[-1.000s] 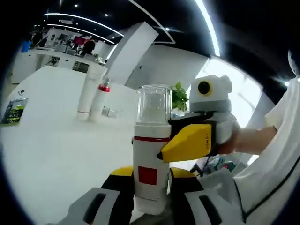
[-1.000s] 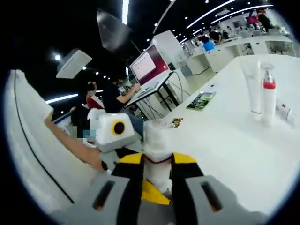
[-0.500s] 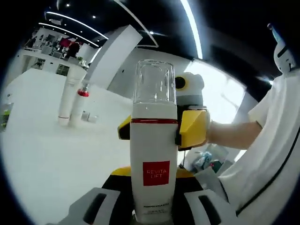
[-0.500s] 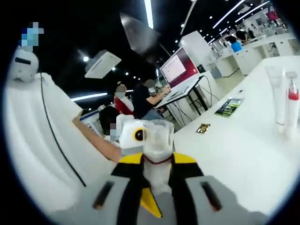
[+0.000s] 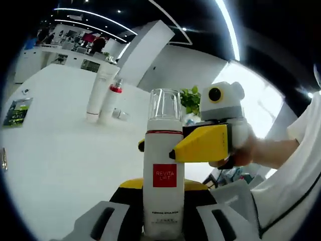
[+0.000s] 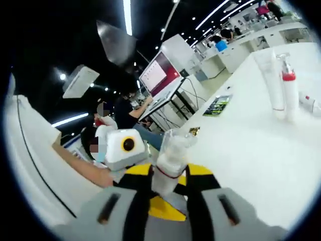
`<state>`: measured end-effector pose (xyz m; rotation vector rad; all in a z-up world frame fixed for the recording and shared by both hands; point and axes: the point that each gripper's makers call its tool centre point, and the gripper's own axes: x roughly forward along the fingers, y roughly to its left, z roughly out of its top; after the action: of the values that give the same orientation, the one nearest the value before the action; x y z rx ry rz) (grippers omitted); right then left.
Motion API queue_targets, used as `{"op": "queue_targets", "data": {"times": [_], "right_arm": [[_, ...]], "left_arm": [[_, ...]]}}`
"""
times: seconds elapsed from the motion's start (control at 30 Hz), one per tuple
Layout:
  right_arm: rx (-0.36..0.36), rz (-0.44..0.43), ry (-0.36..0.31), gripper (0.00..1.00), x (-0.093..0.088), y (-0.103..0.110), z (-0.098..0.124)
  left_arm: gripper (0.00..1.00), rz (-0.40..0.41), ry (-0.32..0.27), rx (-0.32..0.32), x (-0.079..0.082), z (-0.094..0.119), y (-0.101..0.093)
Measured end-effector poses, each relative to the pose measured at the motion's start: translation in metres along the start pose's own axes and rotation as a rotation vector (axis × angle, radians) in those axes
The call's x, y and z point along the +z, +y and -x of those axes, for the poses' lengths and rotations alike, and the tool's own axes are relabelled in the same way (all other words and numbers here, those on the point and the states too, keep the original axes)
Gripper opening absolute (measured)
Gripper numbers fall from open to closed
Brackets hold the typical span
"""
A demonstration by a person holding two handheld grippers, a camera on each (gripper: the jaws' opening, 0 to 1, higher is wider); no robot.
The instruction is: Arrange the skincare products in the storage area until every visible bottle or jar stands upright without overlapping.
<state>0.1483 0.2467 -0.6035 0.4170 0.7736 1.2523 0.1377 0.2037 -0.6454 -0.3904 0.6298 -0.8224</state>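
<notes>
Both grippers pinch the white bottle (image 5: 163,186) at frame centre: left gripper (image 5: 161,221) low, right gripper (image 6: 168,193) near the neck; lower it level onto the table (image 5: 60,150), upper-left products clear

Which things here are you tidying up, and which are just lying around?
For the job:
- white bottle with a clear cap, held by both grippers
- tall white tube, standing
- small red-collared bottle, standing beside it

Just lying about:
- green leaflet
- small shiny packet
- laptop on the far desk
</notes>
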Motion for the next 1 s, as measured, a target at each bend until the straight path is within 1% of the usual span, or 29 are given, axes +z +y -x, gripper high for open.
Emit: {"op": "queue_targets", "data": {"times": [0.03,0.07,0.13,0.17,0.23,0.27,0.3,0.37,0.4,0.43,0.47,0.5,0.53,0.57,0.6,0.63,0.67,0.7,0.73,0.77,0.8,0.83,0.87,0.9,0.93,0.97,1.0], "right_arm": [[-0.003,-0.006,-0.001,0.34,0.000,-0.001,0.000],[-0.017,-0.024,-0.015,0.36,0.002,-0.002,0.001],[-0.034,-0.029,-0.018,0.36,0.002,-0.004,0.001],[-0.039,-0.033,-0.023,0.36,0.003,-0.004,0.001],[-0.040,-0.033,-0.035,0.36,0.005,-0.003,-0.001],[-0.052,-0.054,-0.041,0.36,0.007,-0.005,-0.004],[-0.060,-0.064,-0.040,0.35,0.007,-0.006,-0.004],[-0.099,-0.130,-0.067,0.33,0.014,-0.012,-0.007],[-0.099,-0.127,-0.074,0.33,0.015,-0.012,-0.007],[-0.141,-0.152,-0.100,0.32,0.020,-0.018,-0.006],[-0.153,-0.157,-0.094,0.30,0.019,-0.021,-0.006],[-0.160,-0.179,-0.079,0.28,0.017,-0.023,-0.005],[-0.158,-0.183,-0.086,0.23,0.019,-0.024,-0.004],[-0.150,-0.184,-0.088,0.23,0.019,-0.024,-0.003],[-0.124,-0.187,-0.087,0.22,0.020,-0.020,-0.004],[-0.107,-0.129,-0.077,0.22,0.020,-0.017,-0.002],[-0.104,-0.113,-0.079,0.21,0.021,-0.016,-0.002],[-0.066,-0.112,-0.070,0.20,0.022,-0.008,-0.001],[-0.046,-0.086,-0.036,0.20,0.018,-0.004,0.001],[-0.059,-0.025,-0.026,0.20,0.019,-0.007,0.002],[-0.032,-0.012,-0.013,0.20,0.018,-0.002,0.003],[-0.019,0.028,-0.010,0.19,0.020,0.000,0.005],[0.006,0.057,0.004,0.19,0.020,0.003,0.009],[0.046,0.071,0.016,0.19,0.020,0.009,0.011],[0.076,0.068,0.017,0.19,0.021,0.012,0.013],[0.122,0.077,0.039,0.19,0.019,0.017,0.017],[0.127,0.101,0.053,0.19,0.018,0.016,0.019]], "left_arm": [[0.27,0.004,0.004,0.013,-0.001,0.000,0.002],[0.27,-0.005,0.002,0.044,0.000,0.001,0.008],[0.27,-0.005,0.008,0.071,-0.001,0.002,0.012],[0.27,-0.001,0.012,0.098,-0.002,0.002,0.017],[0.27,0.006,0.004,0.096,-0.001,0.002,0.016],[0.27,-0.024,0.001,0.117,0.000,0.003,0.020],[0.27,-0.030,0.004,0.120,0.000,0.003,0.021],[0.27,-0.020,0.008,0.132,-0.001,0.004,0.023],[0.27,-0.026,0.009,0.138,-0.001,0.004,0.024],[0.27,-0.055,0.022,0.165,-0.003,0.005,0.027],[0.27,-0.055,0.027,0.163,-0.004,0.005,0.026],[0.27,-0.073,0.030,0.169,-0.004,0.005,0.026],[0.27,-0.092,0.031,0.173,-0.003,0.005,0.026],[0.27,-0.098,0.034,0.163,-0.004,0.004,0.024],[0.27,-0.093,0.041,0.163,-0.005,0.003,0.023],[0.27,-0.101,0.042,0.156,-0.006,0.002,0.021],[0.28,-0.105,0.044,0.145,-0.006,0.002,0.020],[0.28,-0.081,0.050,0.080,-0.008,-0.002,0.010],[0.28,-0.064,0.048,0.069,-0.008,-0.002,0.009],[0.28,-0.008,0.056,0.014,-0.010,-0.004,0.002],[0.29,-0.018,0.051,0.007,-0.010,-0.005,0.002],[0.29,-0.041,0.038,-0.011,-0.008,-0.006,-0.001],[0.33,-0.051,0.029,-0.025,-0.007,-0.006,-0.005],[0.36,-0.054,0.021,-0.056,-0.006,-0.007,-0.011],[0.38,-0.042,0.022,-0.081,-0.006,-0.007,-0.017],[0.37,-0.047,0.026,-0.104,-0.007,-0.008,-0.021],[0.37,-0.055,0.034,-0.146,-0.009,-0.008,-0.029]]}}
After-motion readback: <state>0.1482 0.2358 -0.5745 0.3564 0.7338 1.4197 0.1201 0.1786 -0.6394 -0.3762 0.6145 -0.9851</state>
